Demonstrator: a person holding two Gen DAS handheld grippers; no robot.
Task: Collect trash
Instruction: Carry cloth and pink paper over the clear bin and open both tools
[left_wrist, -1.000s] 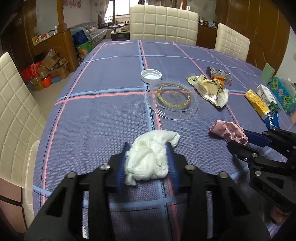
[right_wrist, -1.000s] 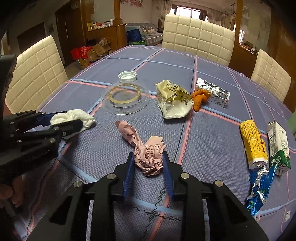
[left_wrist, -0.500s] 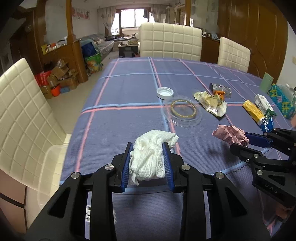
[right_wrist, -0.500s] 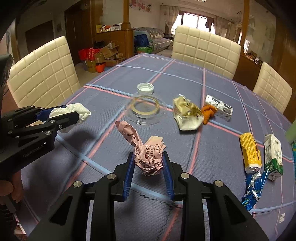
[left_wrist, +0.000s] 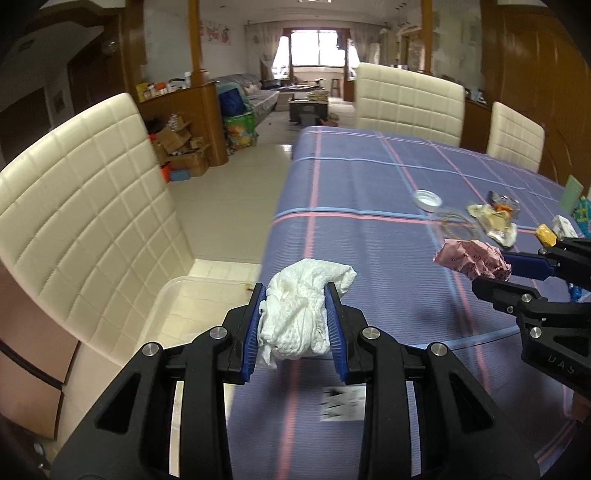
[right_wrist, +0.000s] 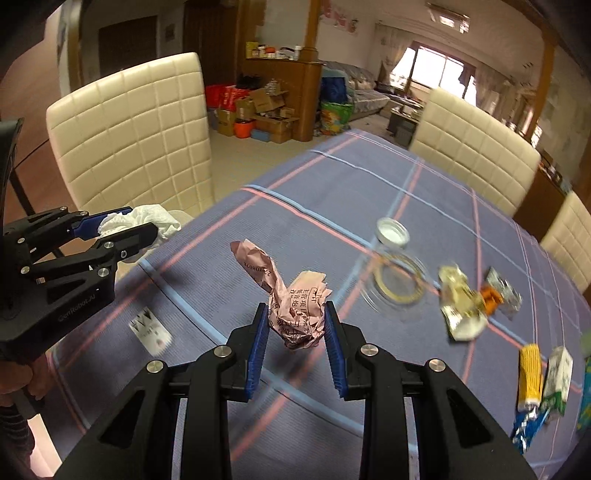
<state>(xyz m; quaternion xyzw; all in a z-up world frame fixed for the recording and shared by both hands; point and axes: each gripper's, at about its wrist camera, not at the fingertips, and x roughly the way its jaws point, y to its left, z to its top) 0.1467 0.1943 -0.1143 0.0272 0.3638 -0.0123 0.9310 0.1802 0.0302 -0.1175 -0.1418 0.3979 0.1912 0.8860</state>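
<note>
My left gripper (left_wrist: 295, 328) is shut on a crumpled white tissue (left_wrist: 299, 314), held above the left edge of the table with its blue plaid cloth (left_wrist: 369, 192). The same tissue (right_wrist: 147, 221) shows at the left of the right wrist view, in the left gripper (right_wrist: 136, 223). My right gripper (right_wrist: 293, 332) is shut on a crumpled pink paper (right_wrist: 295, 314), lifted off the cloth. That pink paper (left_wrist: 476, 260) and the right gripper (left_wrist: 495, 275) also appear at the right of the left wrist view.
On the cloth lie a white cap (right_wrist: 392, 232), a clear round lid (right_wrist: 399, 280), a cream wrapper (right_wrist: 461, 314), a yellow packet (right_wrist: 530, 373), a small carton (right_wrist: 557, 376) and a blue wrapper (right_wrist: 528, 428). A cream chair (left_wrist: 85, 221) stands left of the table, with more chairs at the far side.
Both grippers have lifted their loads off the cloth and swung left, towards the table's edge and the cream chair. The left jaws closed in slightly on the tissue.
</note>
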